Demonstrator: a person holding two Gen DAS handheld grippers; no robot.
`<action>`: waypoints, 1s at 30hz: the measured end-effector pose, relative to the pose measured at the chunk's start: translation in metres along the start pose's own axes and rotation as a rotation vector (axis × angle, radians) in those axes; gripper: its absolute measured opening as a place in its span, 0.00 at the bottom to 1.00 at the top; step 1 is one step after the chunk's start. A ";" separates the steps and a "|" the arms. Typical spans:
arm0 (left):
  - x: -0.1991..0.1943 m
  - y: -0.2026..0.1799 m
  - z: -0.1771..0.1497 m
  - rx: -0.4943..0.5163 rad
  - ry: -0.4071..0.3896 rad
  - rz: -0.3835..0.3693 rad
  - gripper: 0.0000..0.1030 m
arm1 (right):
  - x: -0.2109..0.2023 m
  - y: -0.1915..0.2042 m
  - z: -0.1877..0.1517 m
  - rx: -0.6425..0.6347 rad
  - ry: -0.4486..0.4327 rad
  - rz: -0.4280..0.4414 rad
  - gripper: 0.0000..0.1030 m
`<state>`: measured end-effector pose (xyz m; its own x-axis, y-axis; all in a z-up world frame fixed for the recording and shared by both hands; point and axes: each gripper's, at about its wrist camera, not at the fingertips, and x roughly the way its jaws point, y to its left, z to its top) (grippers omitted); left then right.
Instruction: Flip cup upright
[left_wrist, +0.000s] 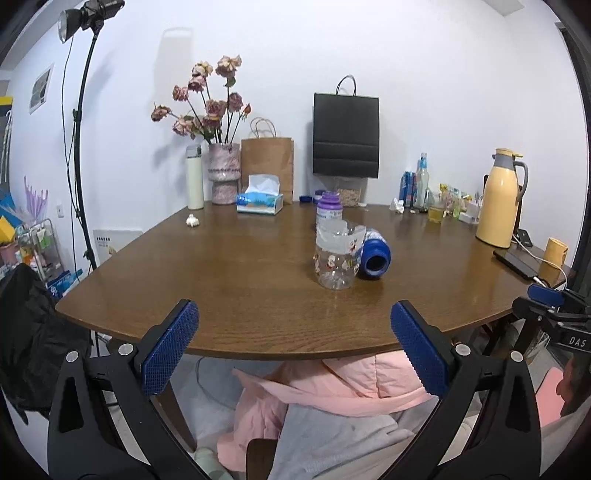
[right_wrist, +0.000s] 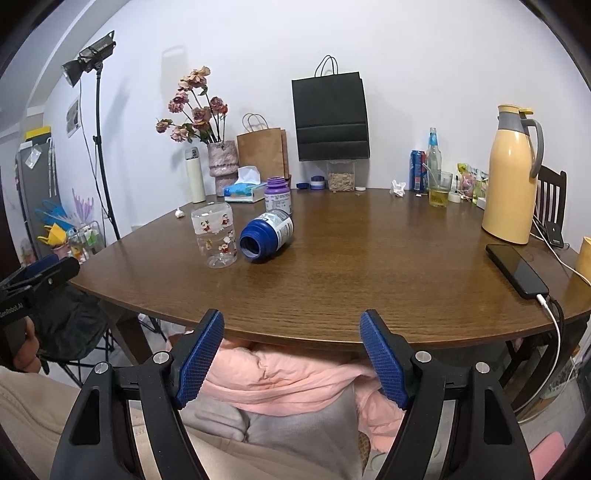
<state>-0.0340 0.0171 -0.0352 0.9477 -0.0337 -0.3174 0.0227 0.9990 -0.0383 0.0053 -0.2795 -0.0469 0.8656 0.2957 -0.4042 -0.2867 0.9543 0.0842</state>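
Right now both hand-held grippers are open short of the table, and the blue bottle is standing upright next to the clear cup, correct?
Not quite. The blue bottle lies on its side, open mouth toward the camera, as the right wrist view shows. The rest holds: it sits next to the clear cup, and the left hand-held gripper and right hand-held gripper are open short of the table.

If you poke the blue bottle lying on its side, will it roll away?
Probably yes. The blue bottle is round and lies on its side on the smooth wooden table, so a sideways nudge would likely roll it. Its mouth is open and looks empty, so it is probably light. The clear cup stands close beside it and might stop it.
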 end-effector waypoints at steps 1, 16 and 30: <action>-0.001 0.000 0.000 0.002 -0.005 -0.002 1.00 | 0.000 0.000 0.000 -0.003 -0.002 0.000 0.78; -0.003 0.001 0.002 0.019 -0.029 -0.013 1.00 | -0.001 0.003 0.001 -0.016 -0.011 0.003 0.78; -0.003 0.000 0.003 0.021 -0.028 -0.015 1.00 | -0.001 0.003 0.002 -0.014 -0.009 0.002 0.78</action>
<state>-0.0363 0.0170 -0.0317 0.9557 -0.0483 -0.2902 0.0436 0.9988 -0.0227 0.0043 -0.2769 -0.0442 0.8684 0.2985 -0.3959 -0.2945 0.9529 0.0724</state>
